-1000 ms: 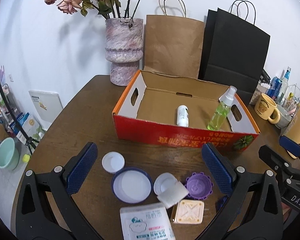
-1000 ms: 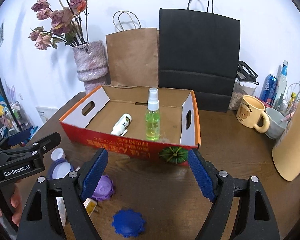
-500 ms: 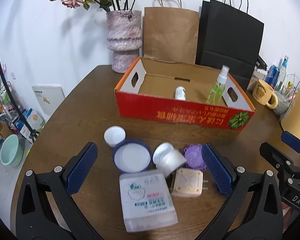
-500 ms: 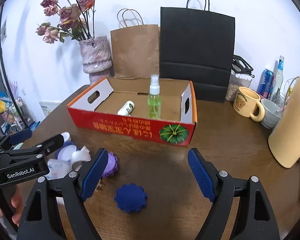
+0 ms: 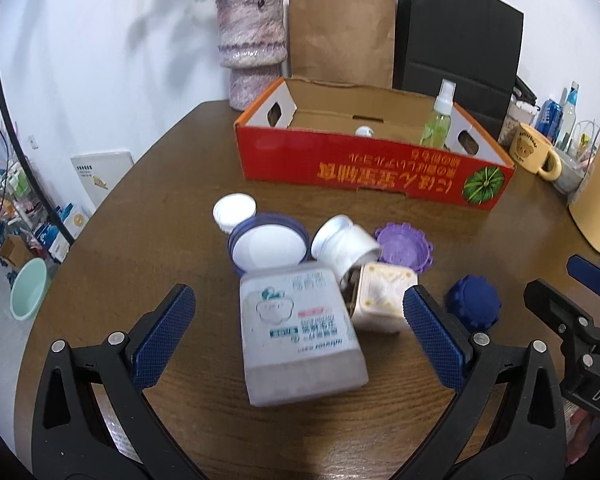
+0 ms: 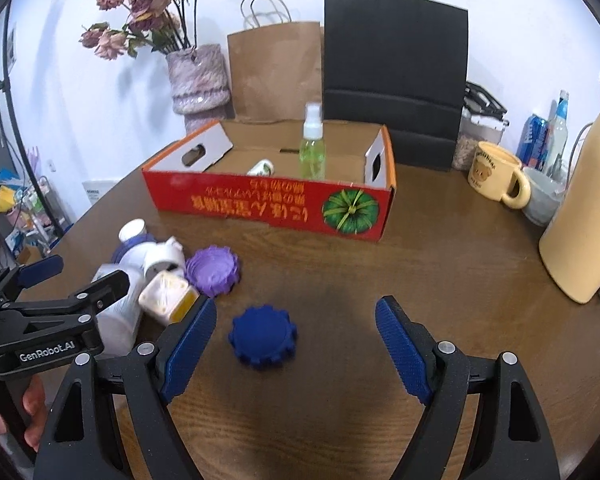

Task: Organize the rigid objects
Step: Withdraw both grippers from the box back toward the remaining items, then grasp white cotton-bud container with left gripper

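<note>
The left gripper [image 5: 296,336] is hanging over the wooden surface [image 5: 148,208] with its jaws spread wide and pinching nothing. A white flat bottle [image 5: 300,332] is lying on its side between them, apart from both pads. The right gripper [image 6: 296,350] is likewise standing wide apart and empty, with a dark blue cap [image 6: 263,336] sitting on the surface between its fingers, nearer the left one and touching neither.

Behind the bottle a cluster of loose pieces is crowding together: a small white cap [image 5: 234,210], a blue-rimmed lid [image 5: 269,245] just beside it, a white cup [image 5: 346,246] lying tilted, a purple cap [image 5: 404,246] and a cream cube [image 5: 382,296]. The cube seems to be touching the bottle, though the blur is making that hard to judge.

Farther back a red box [image 6: 268,206] is standing open on the surface. Inside it a green spray bottle [image 6: 312,148] is standing upright and a small white bottle [image 6: 261,168] is lying down beside it.

Behind the box a vase [image 5: 252,44], a brown bag [image 5: 340,36] and a black bag [image 5: 456,40] are lining the wall. A yellow mug [image 6: 496,178] and a tan jug [image 6: 584,216] are standing to the right.
</note>
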Demonstrator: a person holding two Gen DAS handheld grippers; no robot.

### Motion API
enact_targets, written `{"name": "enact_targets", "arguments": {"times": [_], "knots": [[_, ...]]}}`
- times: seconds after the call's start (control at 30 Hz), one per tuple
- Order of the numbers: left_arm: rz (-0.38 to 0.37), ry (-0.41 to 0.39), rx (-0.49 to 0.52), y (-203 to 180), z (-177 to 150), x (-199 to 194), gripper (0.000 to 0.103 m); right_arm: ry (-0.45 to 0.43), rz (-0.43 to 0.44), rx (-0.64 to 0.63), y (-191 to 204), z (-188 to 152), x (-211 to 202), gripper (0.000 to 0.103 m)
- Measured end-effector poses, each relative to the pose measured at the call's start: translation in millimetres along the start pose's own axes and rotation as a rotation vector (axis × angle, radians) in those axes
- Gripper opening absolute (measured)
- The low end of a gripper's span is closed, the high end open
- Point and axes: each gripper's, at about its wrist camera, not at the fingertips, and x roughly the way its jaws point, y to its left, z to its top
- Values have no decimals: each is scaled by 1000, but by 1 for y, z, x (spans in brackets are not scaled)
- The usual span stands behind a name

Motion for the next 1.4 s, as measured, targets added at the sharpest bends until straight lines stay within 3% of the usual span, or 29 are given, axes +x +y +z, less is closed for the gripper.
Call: {"name": "enact_targets", "arguments": {"times": [0.67,0.9,1.0,1.2,1.4], "knots": [[31,120,-28,5,-23,30,103,44,1,-39,9,-22,12,86],[33,124,-70,13,-22,34,101,54,4,-51,13,-25,14,86],[23,134,-84,15,-21,36,94,58,5,-53,14,-26,15,86],[7,142,-92,18,-20,40,62,61,3,-53,15,-27,16,86],[-1,124,-68,20,-18,37,62,68,1,-55,14,-27,18,86]]}}
